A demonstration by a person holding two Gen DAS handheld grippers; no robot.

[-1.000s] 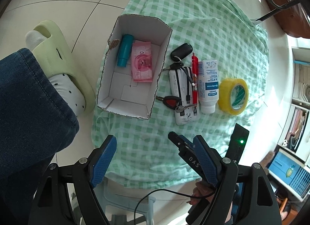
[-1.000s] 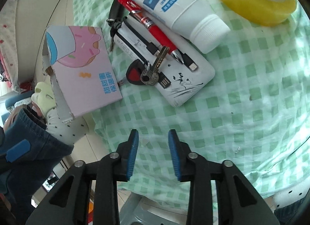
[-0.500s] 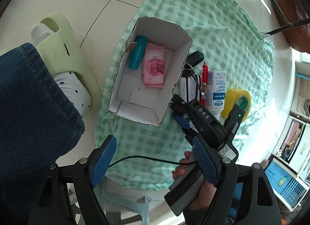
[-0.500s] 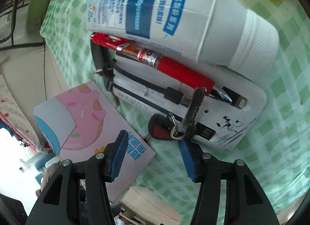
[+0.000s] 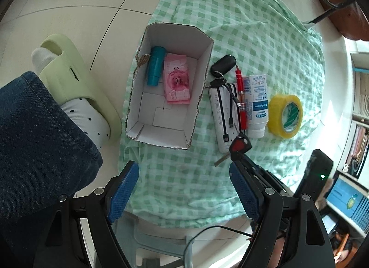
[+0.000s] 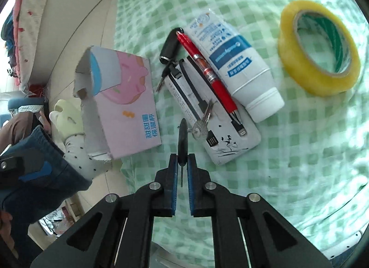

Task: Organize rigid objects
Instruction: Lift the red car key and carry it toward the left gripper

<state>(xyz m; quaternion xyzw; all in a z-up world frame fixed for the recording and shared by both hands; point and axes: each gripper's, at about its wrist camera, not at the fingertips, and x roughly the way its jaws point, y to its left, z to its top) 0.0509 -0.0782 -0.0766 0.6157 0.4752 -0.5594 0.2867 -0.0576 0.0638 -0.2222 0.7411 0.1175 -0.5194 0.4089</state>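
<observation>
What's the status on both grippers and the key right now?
Right gripper shut on red key, lifted off the power bank. Left gripper open, empty, hovering short of the box. Key ring dangling over the power bank; path to box looks clear.

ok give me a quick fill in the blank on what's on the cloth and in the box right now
1. The right claw is shut on the red-headed ____.
2. The teal tube and pink packet lie inside the cardboard ____.
3. The red pen lies between the power bank and the white ____.
4. The roll of tape is ____ in colour.

Missing words: key; box; bottle; yellow
</observation>
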